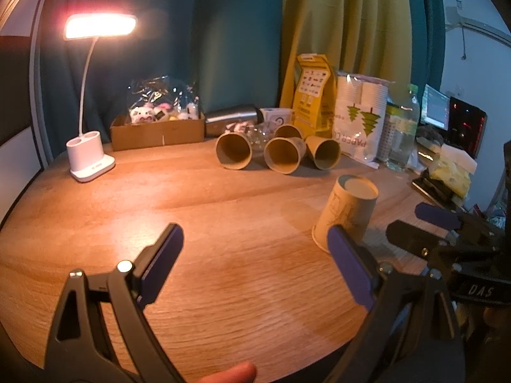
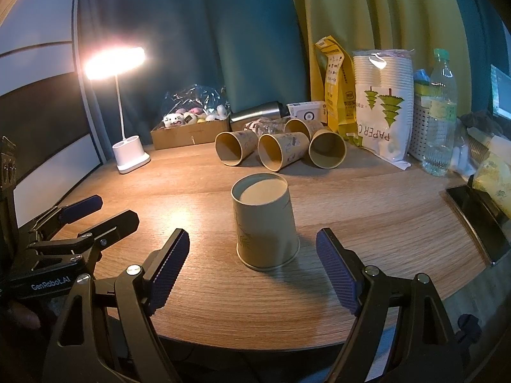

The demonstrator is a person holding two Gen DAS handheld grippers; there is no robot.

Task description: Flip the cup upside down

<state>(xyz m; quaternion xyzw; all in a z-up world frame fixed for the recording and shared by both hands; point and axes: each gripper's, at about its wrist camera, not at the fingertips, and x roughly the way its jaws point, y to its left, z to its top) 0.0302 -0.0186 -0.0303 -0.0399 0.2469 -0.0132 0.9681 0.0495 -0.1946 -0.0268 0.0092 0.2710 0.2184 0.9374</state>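
A tan paper cup (image 2: 265,223) stands upside down on the wooden table (image 2: 367,210), its base up and its rim on the wood. It also shows in the left wrist view (image 1: 346,210), at the right. My right gripper (image 2: 252,255) is open and empty, its fingers wide apart just in front of the cup, not touching it. My left gripper (image 1: 255,252) is open and empty over bare wood, left of the cup. The right gripper's fingers (image 1: 412,233) show at the right edge of the left wrist view.
Several paper cups (image 2: 281,151) lie on their sides at the back of the table. A lit desk lamp (image 2: 131,156) stands at the left, with a cardboard box (image 2: 188,134), a steel flask, a paper-cup bag (image 2: 381,118) and a water bottle (image 2: 440,111) behind.
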